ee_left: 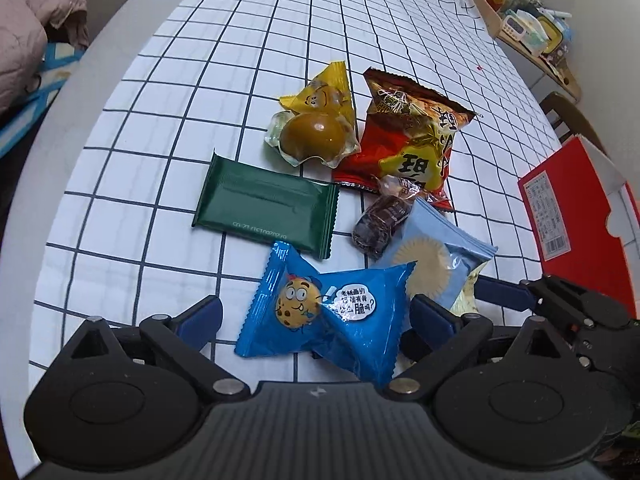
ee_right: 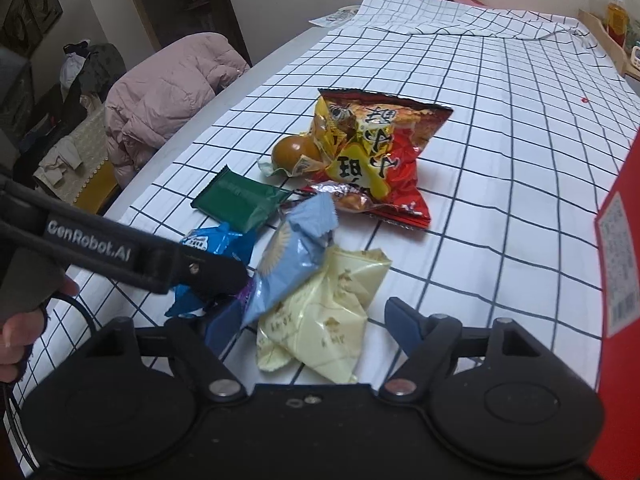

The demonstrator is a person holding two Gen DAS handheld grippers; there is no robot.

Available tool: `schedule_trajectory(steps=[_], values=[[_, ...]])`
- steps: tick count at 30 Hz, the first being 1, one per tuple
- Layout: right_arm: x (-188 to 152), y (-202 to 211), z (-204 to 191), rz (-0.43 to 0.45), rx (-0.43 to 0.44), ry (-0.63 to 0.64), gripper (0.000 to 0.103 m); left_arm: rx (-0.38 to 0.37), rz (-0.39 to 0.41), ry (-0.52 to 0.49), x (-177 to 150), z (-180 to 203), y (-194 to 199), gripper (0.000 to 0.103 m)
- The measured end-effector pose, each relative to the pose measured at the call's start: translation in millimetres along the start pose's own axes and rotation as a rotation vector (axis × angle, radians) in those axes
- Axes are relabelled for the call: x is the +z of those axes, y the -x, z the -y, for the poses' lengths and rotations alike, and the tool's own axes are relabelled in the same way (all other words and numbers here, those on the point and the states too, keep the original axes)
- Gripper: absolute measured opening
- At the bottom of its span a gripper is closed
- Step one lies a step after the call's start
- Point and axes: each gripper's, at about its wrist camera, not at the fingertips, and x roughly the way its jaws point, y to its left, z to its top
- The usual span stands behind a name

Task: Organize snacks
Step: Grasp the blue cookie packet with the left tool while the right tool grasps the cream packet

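cookie pack [ee_left: 320, 312] nearest on desk [ee_left: 160, 120] | flat bar [ee_left: 266, 208] behind it | egg pack [ee_left: 316, 128] farther back | chip bag [ee_left: 412, 136] right of egg | box [ee_left: 580, 216] at right edge

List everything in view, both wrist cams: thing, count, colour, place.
cookie packet: 1, bright blue, nearest, between the left tool's fingers
wafer packet: 1, dark green, left of the pile
egg pack: 1, clear with brown egg, behind the green packet
yellow sachet: 1, yellow, behind the egg
chip bag: 1, red and yellow, centre back
dark candy: 1, brown in clear wrap, against the chip bag
pale blue packet: 1, light blue, mid pile
cream packet: 1, pale yellow, between the right tool's fingers
red box: 1, red, right edge
tablecloth: 1, white with dark grid
left tool: open
right tool: open, not gripping yet
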Motion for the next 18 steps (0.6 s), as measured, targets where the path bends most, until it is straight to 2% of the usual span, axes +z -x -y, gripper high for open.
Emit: schedule_trajectory(steps=[3,15,18], values=[[0.3,-0.2,0.6,-0.003,0.017,-0.009,0.069,-0.012,-0.007,0.002,0.5,-0.3,-2.3,0.086],[-1.2,10.2,1.0,0.018,0.025,-0.042,0.043,-0.036,0.013,0.013,0.4,0.7,6.9,0.062],[-1.4,15.0,-1.1,0.029,0.023,-0.051,0.032,-0.038,0.019,0.019,-2.2,-0.1,8.3,0.058]])
